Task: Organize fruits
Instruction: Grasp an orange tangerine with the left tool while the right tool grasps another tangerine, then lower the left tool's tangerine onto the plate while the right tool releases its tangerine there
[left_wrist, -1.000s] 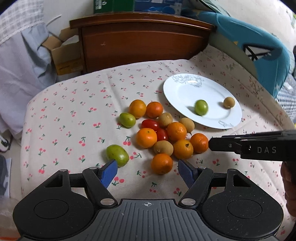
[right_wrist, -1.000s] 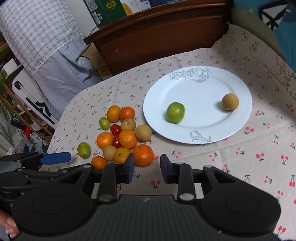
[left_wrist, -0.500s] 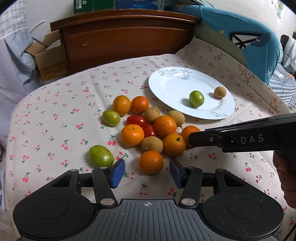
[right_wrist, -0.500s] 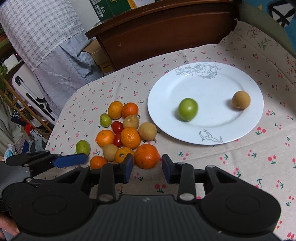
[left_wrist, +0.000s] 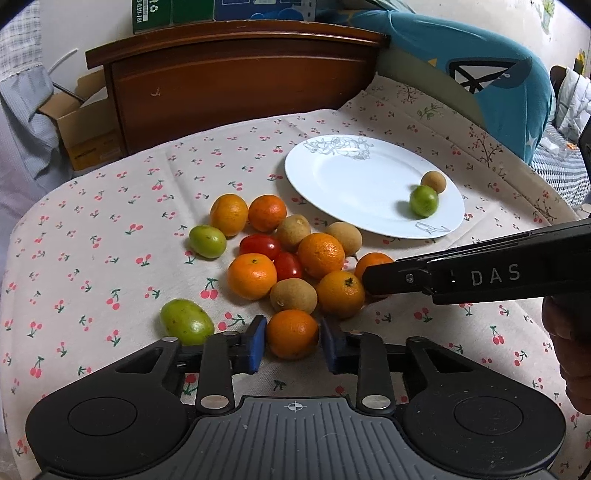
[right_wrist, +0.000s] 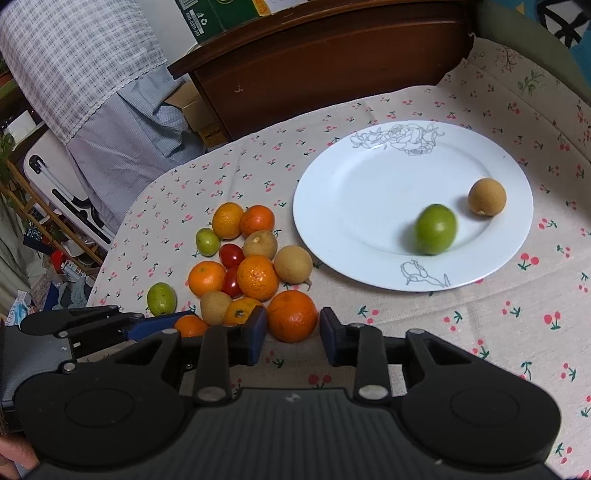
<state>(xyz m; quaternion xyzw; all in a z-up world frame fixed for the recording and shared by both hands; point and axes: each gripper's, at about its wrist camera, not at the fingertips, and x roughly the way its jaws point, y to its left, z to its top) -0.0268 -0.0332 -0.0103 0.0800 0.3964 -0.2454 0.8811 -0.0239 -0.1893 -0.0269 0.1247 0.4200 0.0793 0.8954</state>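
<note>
A pile of oranges, brown longans, red tomatoes and green fruits lies on the cherry-print cloth (left_wrist: 110, 221). A white plate (left_wrist: 347, 184) holds a green fruit (left_wrist: 423, 200) and a longan (left_wrist: 433, 181). My left gripper (left_wrist: 292, 341) is open with the nearest orange (left_wrist: 292, 333) between its blue pads, which stand close on both sides. My right gripper (right_wrist: 293, 330) is open around a larger orange (right_wrist: 292, 315) at the pile's right end. The plate (right_wrist: 369, 192), green fruit (right_wrist: 436, 229) and longan (right_wrist: 487, 196) also show in the right wrist view.
A dark wooden headboard (left_wrist: 236, 81) stands behind the cloth, with a cardboard box (left_wrist: 81, 129) to its left and a blue cushion (left_wrist: 480, 74) at the right. A loose green fruit (left_wrist: 186, 321) lies left of my left gripper.
Both grippers moved forward and down onto the pile. Each now has an orange between its pads, and the left jaws have narrowed. The green fruit on the plate rolled toward the longan.
</note>
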